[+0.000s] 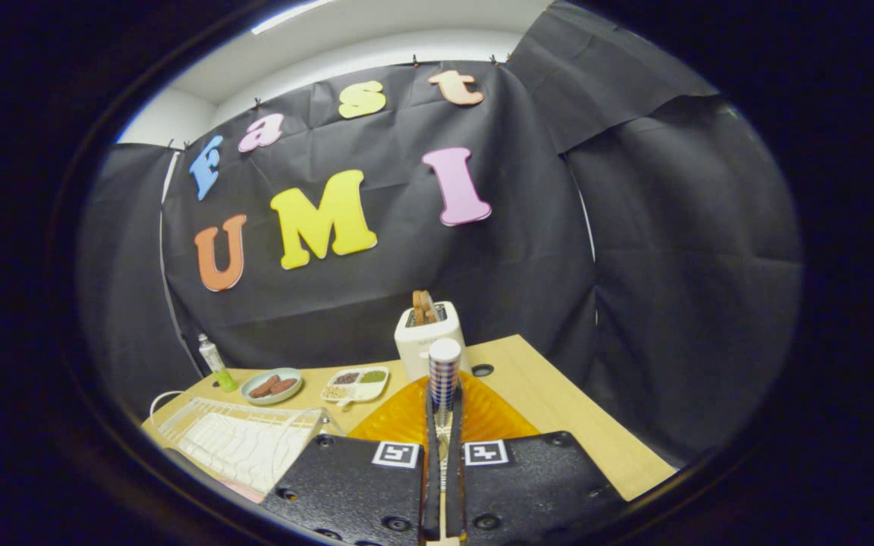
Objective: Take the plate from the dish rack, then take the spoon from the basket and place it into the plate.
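The gripper (443, 425) is clenched on the checked blue-and-white spoon handle (444, 375), held upright above the ribbed orange plate (399, 417). The white wire dish rack (240, 444) sits left, a white toaster (425, 337) beyond.

Black cloth wall (528, 250) behind a light wooden table (558, 402), white ceiling (376, 30) above.

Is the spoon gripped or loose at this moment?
Gripped: the gripper fingers are closed on the spoon handle, holding it above the orange plate.

White toaster (428, 339) holding toast, sausage dish (272, 386), compartment tray (356, 384), small bottle (215, 362), wooden table (558, 402).
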The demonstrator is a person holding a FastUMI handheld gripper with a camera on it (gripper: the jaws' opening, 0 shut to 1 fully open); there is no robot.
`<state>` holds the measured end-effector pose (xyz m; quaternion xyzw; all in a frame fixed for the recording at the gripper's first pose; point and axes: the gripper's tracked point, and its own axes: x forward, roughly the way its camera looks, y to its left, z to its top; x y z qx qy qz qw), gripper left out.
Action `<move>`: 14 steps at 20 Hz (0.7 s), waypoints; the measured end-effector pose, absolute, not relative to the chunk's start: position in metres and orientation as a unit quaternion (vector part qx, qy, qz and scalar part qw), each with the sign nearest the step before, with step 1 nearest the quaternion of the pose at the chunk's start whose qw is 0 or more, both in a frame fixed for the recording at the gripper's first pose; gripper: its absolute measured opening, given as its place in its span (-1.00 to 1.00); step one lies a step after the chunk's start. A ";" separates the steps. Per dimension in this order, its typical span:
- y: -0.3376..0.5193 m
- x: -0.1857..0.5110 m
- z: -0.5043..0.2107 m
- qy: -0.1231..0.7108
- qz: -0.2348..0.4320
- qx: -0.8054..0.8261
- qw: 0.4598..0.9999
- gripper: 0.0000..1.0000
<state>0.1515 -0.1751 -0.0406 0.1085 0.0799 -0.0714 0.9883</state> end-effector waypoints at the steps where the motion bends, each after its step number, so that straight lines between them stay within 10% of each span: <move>1: -0.165 0.139 -0.034 0.077 -0.067 0.112 0.989 -0.84; 14: 0.026 0.042 -0.061 0.128 0.020 0.098 0.987 -0.84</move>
